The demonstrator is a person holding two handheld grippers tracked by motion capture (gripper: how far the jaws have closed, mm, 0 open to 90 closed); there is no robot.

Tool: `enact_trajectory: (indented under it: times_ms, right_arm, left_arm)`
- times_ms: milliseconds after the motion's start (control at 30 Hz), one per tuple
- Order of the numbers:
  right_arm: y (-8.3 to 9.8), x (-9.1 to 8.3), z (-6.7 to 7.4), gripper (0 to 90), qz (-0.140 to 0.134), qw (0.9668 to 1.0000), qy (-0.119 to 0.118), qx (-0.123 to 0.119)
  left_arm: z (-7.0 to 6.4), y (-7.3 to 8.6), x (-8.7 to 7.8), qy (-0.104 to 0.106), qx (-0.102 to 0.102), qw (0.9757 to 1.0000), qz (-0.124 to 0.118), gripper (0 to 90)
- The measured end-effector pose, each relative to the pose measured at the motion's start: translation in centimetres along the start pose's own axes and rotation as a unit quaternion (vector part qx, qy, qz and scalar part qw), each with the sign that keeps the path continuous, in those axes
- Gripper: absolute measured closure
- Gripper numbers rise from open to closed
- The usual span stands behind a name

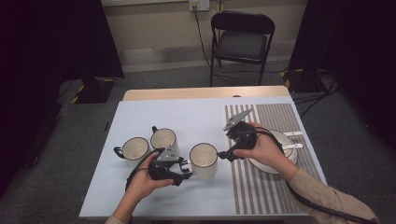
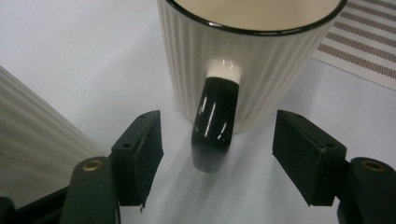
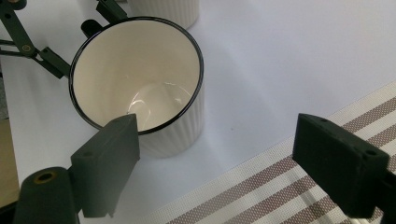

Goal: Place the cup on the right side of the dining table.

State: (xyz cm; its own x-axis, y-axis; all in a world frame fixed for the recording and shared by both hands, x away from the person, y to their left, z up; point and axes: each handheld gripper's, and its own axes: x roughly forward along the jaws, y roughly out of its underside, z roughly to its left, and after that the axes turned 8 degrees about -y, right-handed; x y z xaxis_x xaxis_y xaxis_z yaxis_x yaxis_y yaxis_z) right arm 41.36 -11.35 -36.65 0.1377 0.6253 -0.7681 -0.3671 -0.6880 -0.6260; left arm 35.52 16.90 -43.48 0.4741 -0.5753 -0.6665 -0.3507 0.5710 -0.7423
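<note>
Flanking the mug (image 1: 203,160): two more mugs (image 1: 149,143), a plate (image 1: 280,151).

Three white mugs (image 1: 203,161), one plate (image 1: 285,140), one striped placemat (image 1: 271,186) and one folding chair (image 1: 242,39).

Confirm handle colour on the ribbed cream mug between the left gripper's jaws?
Glossy black handle, clearest in the left gripper view.

A cream ribbed mug (image 2: 243,65) with black rim and black handle (image 2: 214,123) beside a brown-and-white striped placemat (image 1: 266,186).
</note>
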Motion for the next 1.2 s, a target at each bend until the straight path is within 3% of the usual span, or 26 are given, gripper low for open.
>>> enact_trajectory:
  times_ms: [267, 533, 633, 767, 833, 967, 1033, 1067, 1200]
  right_arm:
    - [-0.5, 0.8, 0.0, 15.0, -0.001, 1.0, -0.001, -0.002]
    - [-1.0, 1.3, 0.1, 19.2, -0.006, 1.0, -0.005, 0.004]
    - [-1.2, 1.4, 0.1, 22.3, -0.006, 0.9999, -0.007, 0.007]
    - [-1.3, 1.7, 0.1, 22.8, -0.004, 1.0, -0.004, 0.006]
    - [-1.3, 2.0, 0.1, 29.9, -0.001, 0.9999, -0.012, 0.007]
    - [-1.3, 2.3, 0.1, 30.8, 0.001, 0.9999, -0.01, 0.01]
    - [-1.3, 2.6, 0.0, 32.4, 0.008, 0.9995, -0.012, 0.027]
    - [-1.3, 2.8, 0.0, 34.3, 0.009, 0.9995, -0.013, 0.028]
    - [-1.3, 3.0, 0.0, 36.7, 0.015, 0.9992, -0.012, 0.037]
  left_arm:
    - [0.2, 0.1, -0.2, -0.014, 0.006, 0.9999, -0.003, 38.9]
    - [0.0, 0.1, -0.3, -0.005, 0.021, 0.9997, -0.013, 42.6]
    - [0.0, 0.2, -0.2, -0.006, 0.016, 0.9997, -0.019, 44.0]
    - [0.1, 0.2, -0.3, -0.014, 0.01, 0.9998, -0.005, 46.2]
    - [0.1, 0.2, -0.4, -0.016, 0.013, 0.9997, -0.011, 50.5]
    - [0.3, 0.2, -0.4, -0.016, -0.005, 0.9999, -0.003, 53.7]
    - [0.4, 0.3, -0.4, -0.015, -0.005, 0.9999, -0.001, 58.2]
    - [0.3, 0.3, -0.4, -0.011, -0.014, 0.9998, 0.001, 58.9]
    - [0.3, 0.2, -0.5, -0.009, -0.013, 0.9999, 0.0, 63.3]
